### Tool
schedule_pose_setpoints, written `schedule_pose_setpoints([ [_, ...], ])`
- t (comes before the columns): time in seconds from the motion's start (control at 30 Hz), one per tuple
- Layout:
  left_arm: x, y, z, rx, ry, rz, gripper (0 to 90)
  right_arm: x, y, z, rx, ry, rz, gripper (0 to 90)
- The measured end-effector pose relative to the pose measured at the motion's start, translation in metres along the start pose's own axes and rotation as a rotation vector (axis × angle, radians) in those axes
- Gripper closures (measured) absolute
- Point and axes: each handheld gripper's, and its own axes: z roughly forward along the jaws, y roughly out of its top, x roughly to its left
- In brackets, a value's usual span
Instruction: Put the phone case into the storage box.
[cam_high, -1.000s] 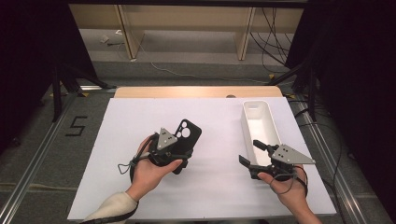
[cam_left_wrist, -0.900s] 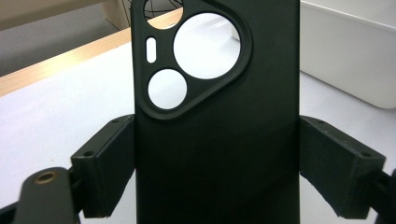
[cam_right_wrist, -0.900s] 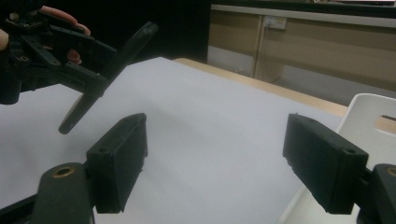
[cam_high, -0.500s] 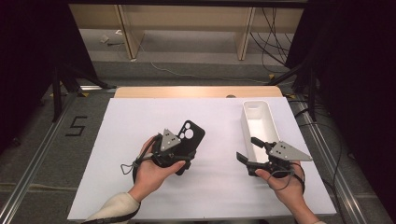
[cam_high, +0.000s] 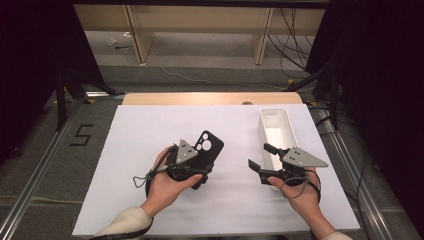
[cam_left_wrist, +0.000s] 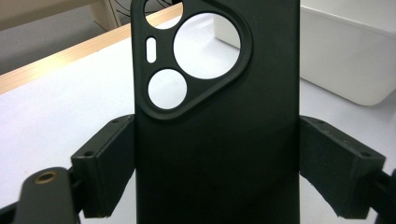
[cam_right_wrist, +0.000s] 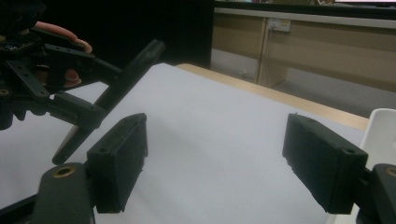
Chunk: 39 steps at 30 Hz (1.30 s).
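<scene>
A black phone case (cam_high: 206, 149) with round camera cut-outs is tilted up off the white table sheet (cam_high: 145, 130), left of centre. My left gripper (cam_high: 196, 166) is shut on it. In the left gripper view the pads (cam_left_wrist: 109, 168) press the two long edges of the case (cam_left_wrist: 219, 154). My right gripper (cam_high: 260, 156) is held low over the sheet to the right, open, beside the near end of a white bin (cam_high: 291, 131). In the right gripper view nothing lies between the jaws of that gripper (cam_right_wrist: 219, 163). The held case (cam_right_wrist: 126, 74) shows edge-on at the left of that view.
The long white bin (cam_left_wrist: 345, 51) lies lengthwise at the right of the sheet and looks empty. A wooden table edge (cam_high: 210, 98) runs along the far side. Metal rails, cables and dark stands lie on the floor around the table.
</scene>
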Motion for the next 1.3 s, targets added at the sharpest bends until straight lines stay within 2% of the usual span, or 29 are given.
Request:
schedule_pose_setpoints([
  [0.57, -0.012, 0.001, 0.007, 0.004, -0.026, 0.021, 15.5, 0.005, 0.01, 0.015, -0.008, 0.021, -0.002, 23.8],
  [1.3, -0.025, 0.003, 0.014, 0.007, -0.048, 0.048, 15.5, 0.011, 0.027, 0.051, 0.001, 0.061, 0.022, 25.3],
])
